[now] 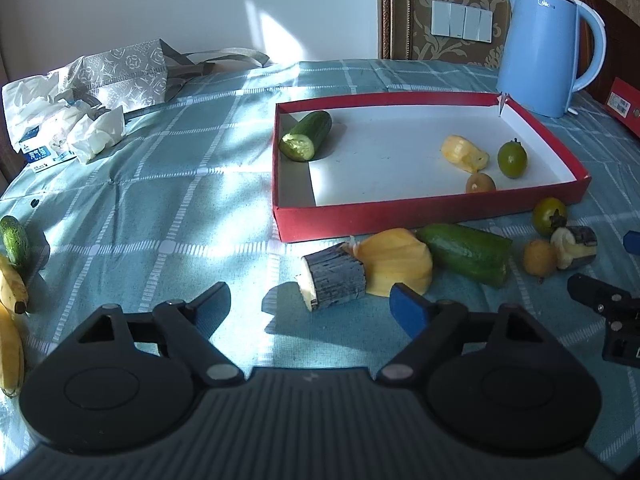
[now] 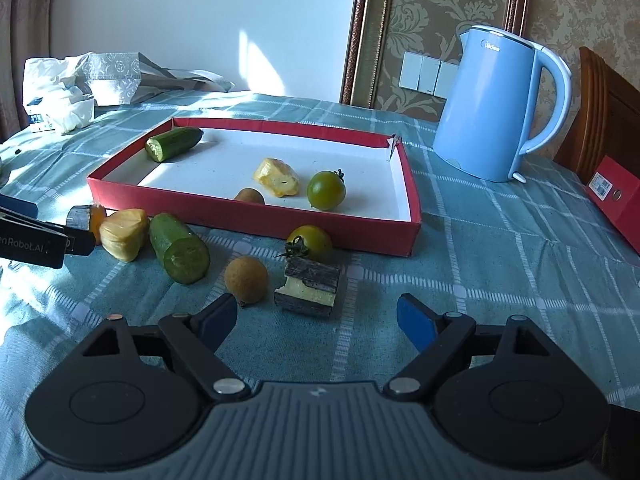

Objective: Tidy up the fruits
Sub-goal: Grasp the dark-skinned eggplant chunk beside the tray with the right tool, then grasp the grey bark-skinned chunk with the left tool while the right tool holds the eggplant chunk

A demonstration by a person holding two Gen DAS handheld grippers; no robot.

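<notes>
A red tray [image 1: 432, 208] [image 2: 256, 216] holds a cucumber piece [image 1: 306, 136] [image 2: 174, 143], a yellow fruit chunk [image 1: 464, 154] [image 2: 276, 177], a green tomato [image 1: 512, 159] [image 2: 326, 191] and a brown longan [image 1: 480, 183] [image 2: 249, 195]. In front of it lie a sugarcane piece [image 1: 334, 276], a yellow chunk [image 1: 396, 262] [image 2: 124, 234], a cucumber piece [image 1: 466, 252] [image 2: 180, 248], a green tomato [image 1: 549, 211] [image 2: 310, 242], a longan [image 1: 539, 258] [image 2: 245, 274] and a second sugarcane piece [image 1: 574, 246] [image 2: 308, 286]. My left gripper [image 1: 310, 306] is open just before the first sugarcane piece. My right gripper [image 2: 316, 318] is open just before the second.
A blue kettle [image 1: 548, 48] [image 2: 500, 104] stands behind the tray's right corner. A red box [image 2: 616, 200] lies at the right edge. A bag and crumpled paper [image 1: 80, 104] sit far left. Bananas [image 1: 10, 316] and a small cucumber [image 1: 14, 240] lie at the left edge.
</notes>
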